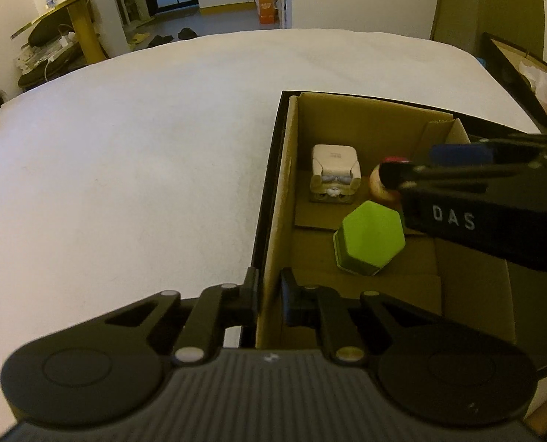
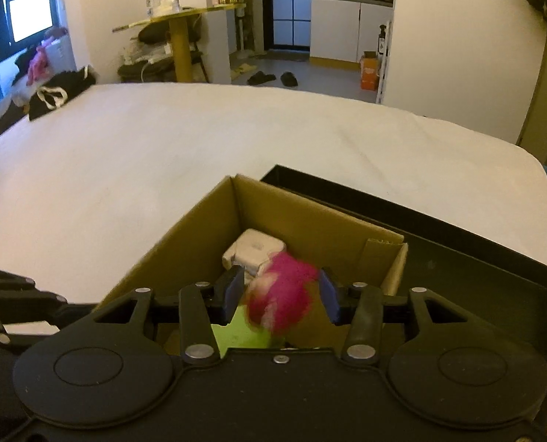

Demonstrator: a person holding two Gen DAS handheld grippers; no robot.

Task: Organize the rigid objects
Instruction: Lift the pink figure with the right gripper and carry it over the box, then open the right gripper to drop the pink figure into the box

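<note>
Left wrist view: left gripper point(image 1: 267, 294) was clamped on the cardboard box point(image 1: 279, 199) wall, at 6 o'clock. Inside were catalogued a cream figurine point(image 1: 334, 173) and a green hexagonal block point(image 1: 371, 243) at 4 o'clock of it. Right gripper point(image 2: 280, 296) was held part open; a blurred pink-and-cream ball point(image 2: 279, 300) was seen between its pads point(image 2: 232, 294), contact undetermined.

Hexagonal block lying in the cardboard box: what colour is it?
Lime green. The hexagonal block shows best in the left wrist view, on the cardboard box floor.
</note>
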